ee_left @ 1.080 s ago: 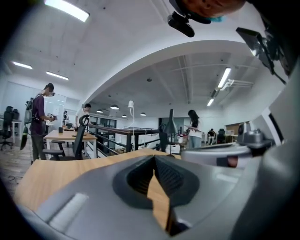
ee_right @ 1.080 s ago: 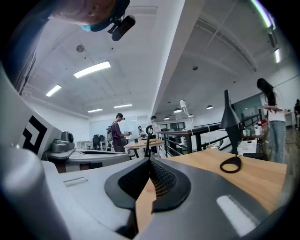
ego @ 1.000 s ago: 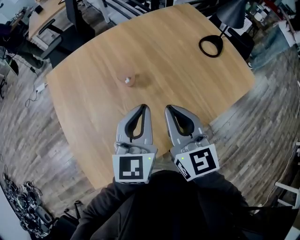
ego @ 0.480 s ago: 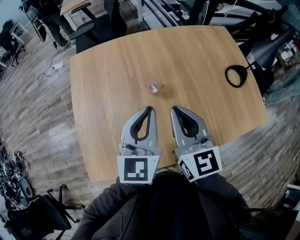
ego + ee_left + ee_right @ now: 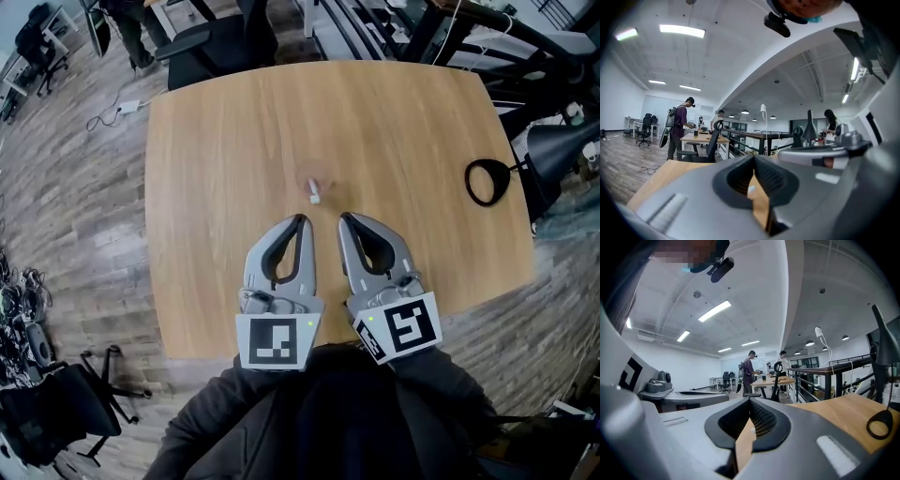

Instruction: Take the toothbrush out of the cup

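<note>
Indoors, a wooden table (image 5: 234,122) stands on plank flooring (image 5: 75,225).

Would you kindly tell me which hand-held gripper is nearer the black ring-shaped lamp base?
Right. In the head view the right hand-held gripper is left of the lamp base; the left hand-held gripper is farther left, beyond the right one.
</note>
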A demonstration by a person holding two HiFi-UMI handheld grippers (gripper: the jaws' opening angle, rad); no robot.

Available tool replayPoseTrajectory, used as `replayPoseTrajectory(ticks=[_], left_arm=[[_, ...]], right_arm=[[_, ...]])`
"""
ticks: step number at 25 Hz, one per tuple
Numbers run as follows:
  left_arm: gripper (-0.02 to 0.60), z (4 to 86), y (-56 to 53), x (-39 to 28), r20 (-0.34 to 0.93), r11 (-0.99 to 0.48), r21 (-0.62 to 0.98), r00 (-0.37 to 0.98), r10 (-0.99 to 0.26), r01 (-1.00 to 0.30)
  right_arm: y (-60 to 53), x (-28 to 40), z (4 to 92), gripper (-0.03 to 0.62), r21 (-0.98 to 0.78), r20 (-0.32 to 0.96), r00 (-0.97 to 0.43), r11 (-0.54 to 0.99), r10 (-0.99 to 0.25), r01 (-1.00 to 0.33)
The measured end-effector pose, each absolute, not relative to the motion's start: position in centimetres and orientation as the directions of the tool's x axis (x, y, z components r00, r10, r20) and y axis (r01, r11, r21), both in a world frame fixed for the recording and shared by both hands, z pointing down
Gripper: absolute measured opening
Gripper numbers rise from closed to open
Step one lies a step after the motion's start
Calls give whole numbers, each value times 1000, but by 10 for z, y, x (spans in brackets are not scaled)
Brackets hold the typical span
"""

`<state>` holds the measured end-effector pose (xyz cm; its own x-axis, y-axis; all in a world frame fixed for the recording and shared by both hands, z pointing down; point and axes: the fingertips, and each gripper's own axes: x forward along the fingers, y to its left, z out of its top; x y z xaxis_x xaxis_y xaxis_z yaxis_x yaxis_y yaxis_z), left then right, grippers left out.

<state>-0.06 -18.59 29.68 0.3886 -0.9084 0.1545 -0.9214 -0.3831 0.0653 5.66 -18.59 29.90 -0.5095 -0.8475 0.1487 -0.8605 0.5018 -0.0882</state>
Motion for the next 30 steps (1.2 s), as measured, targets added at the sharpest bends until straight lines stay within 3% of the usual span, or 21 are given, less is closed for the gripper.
replayPoseTrajectory(ticks=[11,16,19,30], left_arm=[[8,335,-221,-12,259,-318,98,333,-907,-943],[8,369,-230,-16,334,-292,115,313,-889,-950],[8,385,-235,-20,370,-275,120,300,-879,-954],[8,426,-250,-24,441,-244,144,283,-852,-959]], right_arm=[[-222,44,343,2,-155,237,-562,540,-793,-827],[-230,36,375,115,-177,275,-596,569,-755,-803],[-235,31,390,146,-171,299,-607,584,-737,-793],[-252,23,427,173,-93,348,-606,617,-715,-782]])
